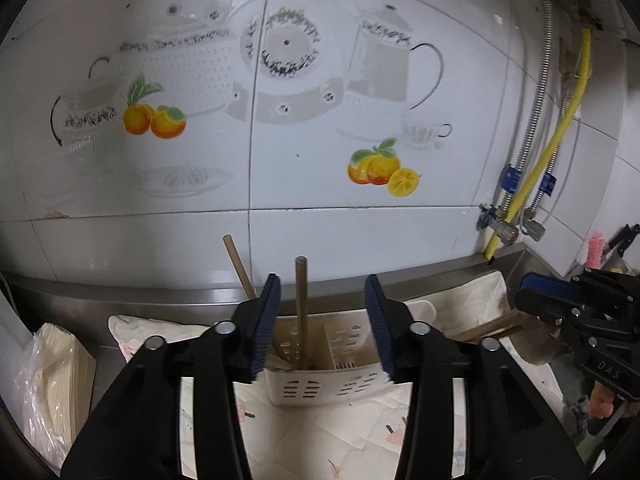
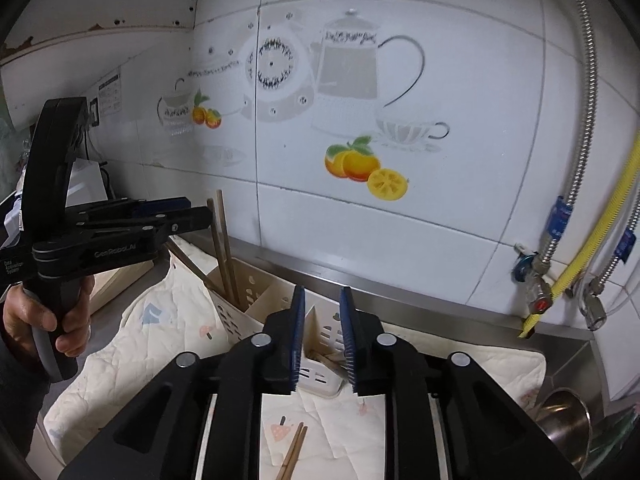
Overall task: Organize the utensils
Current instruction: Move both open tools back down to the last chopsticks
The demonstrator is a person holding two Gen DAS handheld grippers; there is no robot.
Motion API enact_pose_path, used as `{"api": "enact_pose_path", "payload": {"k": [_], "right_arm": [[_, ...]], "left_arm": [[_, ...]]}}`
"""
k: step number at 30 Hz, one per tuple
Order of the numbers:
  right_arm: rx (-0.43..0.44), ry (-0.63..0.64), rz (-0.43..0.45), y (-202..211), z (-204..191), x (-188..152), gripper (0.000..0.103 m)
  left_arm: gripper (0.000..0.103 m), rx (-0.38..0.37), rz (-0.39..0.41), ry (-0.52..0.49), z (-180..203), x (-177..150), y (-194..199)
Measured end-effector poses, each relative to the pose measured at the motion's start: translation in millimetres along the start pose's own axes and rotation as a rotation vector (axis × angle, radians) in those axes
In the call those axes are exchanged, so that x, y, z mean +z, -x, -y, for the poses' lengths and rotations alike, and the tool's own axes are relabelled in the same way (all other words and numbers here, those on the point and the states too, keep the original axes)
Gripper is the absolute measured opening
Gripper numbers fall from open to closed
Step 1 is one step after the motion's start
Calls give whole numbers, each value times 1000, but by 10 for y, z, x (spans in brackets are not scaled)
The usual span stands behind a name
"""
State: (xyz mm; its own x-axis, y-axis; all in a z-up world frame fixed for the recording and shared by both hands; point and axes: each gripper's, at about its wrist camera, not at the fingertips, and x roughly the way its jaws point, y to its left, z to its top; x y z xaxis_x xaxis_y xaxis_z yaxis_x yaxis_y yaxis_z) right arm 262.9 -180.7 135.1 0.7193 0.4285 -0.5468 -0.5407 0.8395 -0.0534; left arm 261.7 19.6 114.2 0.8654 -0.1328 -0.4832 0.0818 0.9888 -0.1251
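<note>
A cream slotted utensil holder (image 1: 320,388) stands on a patterned cloth (image 1: 320,440) by the tiled wall. Two wooden sticks (image 1: 301,304) stand upright in it. My left gripper (image 1: 322,292) is open and empty, its fingers either side of one stick above the holder. In the right wrist view the holder (image 2: 256,300) shows the sticks (image 2: 224,244) in its left compartment. My right gripper (image 2: 322,300) is open and empty above the holder's right end. A pair of wooden chopsticks (image 2: 294,454) lies on the cloth below it. The left gripper (image 2: 160,216) shows at left.
A steel ledge (image 1: 160,292) runs along the wall. A bagged stack of paper (image 1: 52,380) sits at left. Pipes and a yellow hose (image 2: 592,248) with valves hang at right. A steel bowl (image 2: 568,428) sits at lower right. The right gripper (image 1: 568,300) shows at right.
</note>
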Motion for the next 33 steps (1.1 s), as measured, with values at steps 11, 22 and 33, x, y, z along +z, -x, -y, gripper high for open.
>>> {"api": "enact_pose_path", "payload": {"k": [11, 22, 33], "right_arm": [[13, -28, 45, 483, -90, -566, 33], [20, -105, -94, 478, -223, -1656, 33], [38, -220, -227, 323, -360, -2500, 29]], "left_arm": [[72, -34, -8, 0, 87, -338, 368], [87, -23, -28, 17, 156, -976, 628], [94, 15, -71, 60, 198, -1513, 708]]}}
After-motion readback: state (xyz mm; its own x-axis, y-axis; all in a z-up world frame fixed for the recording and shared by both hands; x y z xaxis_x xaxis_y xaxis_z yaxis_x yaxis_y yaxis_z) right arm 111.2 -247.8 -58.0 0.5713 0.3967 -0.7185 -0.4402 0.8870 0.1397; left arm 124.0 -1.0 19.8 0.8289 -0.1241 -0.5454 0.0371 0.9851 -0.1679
